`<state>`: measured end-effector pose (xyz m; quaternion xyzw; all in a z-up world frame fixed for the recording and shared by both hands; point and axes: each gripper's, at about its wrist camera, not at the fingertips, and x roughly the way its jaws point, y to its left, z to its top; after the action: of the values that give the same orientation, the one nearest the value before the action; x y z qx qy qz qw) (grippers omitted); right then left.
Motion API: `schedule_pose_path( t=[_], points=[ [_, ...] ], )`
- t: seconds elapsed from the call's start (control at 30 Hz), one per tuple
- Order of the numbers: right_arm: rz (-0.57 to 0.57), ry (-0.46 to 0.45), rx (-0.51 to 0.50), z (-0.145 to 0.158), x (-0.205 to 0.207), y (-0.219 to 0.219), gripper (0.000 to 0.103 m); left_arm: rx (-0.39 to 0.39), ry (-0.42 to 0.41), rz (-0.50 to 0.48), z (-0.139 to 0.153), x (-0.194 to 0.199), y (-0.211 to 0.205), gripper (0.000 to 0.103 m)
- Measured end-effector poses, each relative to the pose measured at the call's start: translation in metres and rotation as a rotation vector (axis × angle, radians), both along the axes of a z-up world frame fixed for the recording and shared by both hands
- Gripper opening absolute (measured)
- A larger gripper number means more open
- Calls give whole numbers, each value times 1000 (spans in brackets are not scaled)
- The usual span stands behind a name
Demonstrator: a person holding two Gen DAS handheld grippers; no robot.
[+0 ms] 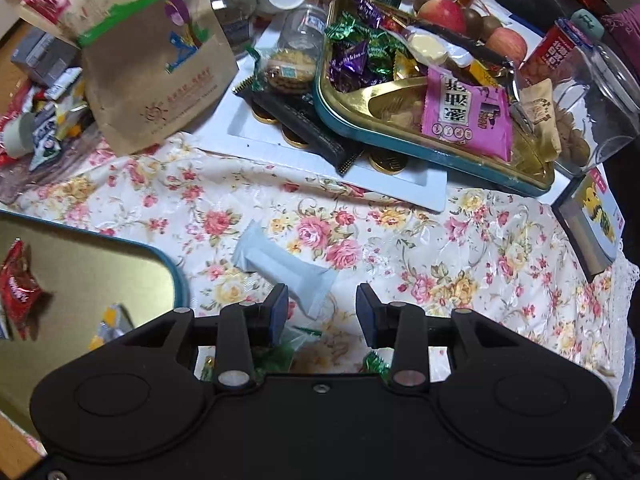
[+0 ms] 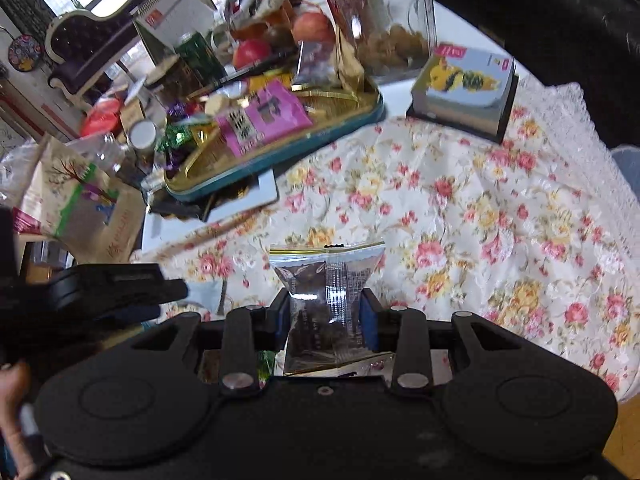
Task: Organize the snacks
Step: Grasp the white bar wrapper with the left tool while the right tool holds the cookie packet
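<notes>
Left wrist view: left tool [image 1: 322, 308] standing open above the floral-clothed counter [image 1: 460, 248], nothing between its blue pads, pale blue wrapped snack [image 1: 284, 268] lying flat on the cloth just ahead of the left finger at lower centre of the frame. Lower left: gold-lined tin lid [image 1: 80, 276] with teal rim, holding a red wrapped candy [image 1: 18, 288] and a yellow-and-silver one [image 1: 112, 320]. Upper right: teal-rimmed gold tray [image 1: 400, 140] heaped with purple and green candies, a pink packet [image 1: 464, 116] on top, resting partly on a white board [image 1: 360, 160] with gold coin chocolates [image 1: 386, 162] under it. Upper left: brown paper bag [image 1: 156, 64] standing upright. Right wrist view: right tool [image 2: 326, 312] closed on a silver and dark snack packet [image 2: 326, 280] at lower centre, pads pressing in on its middle so the wrapper pinches into a waist, top end flaring out above the fingers, held clear of the cloth. Left edge of the frame: the other tool, dark and blurred, over the pale blue snack. Upper middle: the same tray with the pink packet; upper right: a small box [image 2: 464, 88] with a yellow picture, near a clear jar [image 2: 392, 32].
</notes>
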<state>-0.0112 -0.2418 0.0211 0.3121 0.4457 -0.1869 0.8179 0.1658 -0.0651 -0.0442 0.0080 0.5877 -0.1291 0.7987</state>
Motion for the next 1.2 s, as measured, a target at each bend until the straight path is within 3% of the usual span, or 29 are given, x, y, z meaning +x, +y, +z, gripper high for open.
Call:
schedule_pose_path(
  t=[0.27,0.4,0.73,0.93,1.2],
  points=[
    [-40,-43,24,11,-10,-13,37,5,86,103,-32,18,2,47],
    [-49,-45,29,9,-9,-14,37,15,90,142,-39,24,0,47],
    [-36,-55,23,11,-9,-12,37,-6,103,173,-53,39,-3,48],
    [-26,-59,15,12,-8,-11,37,-66,126,223,-56,50,13,48],
    [-33,-55,5,12,-10,-11,37,-46,144,211,-60,60,15,48]
  ],
)
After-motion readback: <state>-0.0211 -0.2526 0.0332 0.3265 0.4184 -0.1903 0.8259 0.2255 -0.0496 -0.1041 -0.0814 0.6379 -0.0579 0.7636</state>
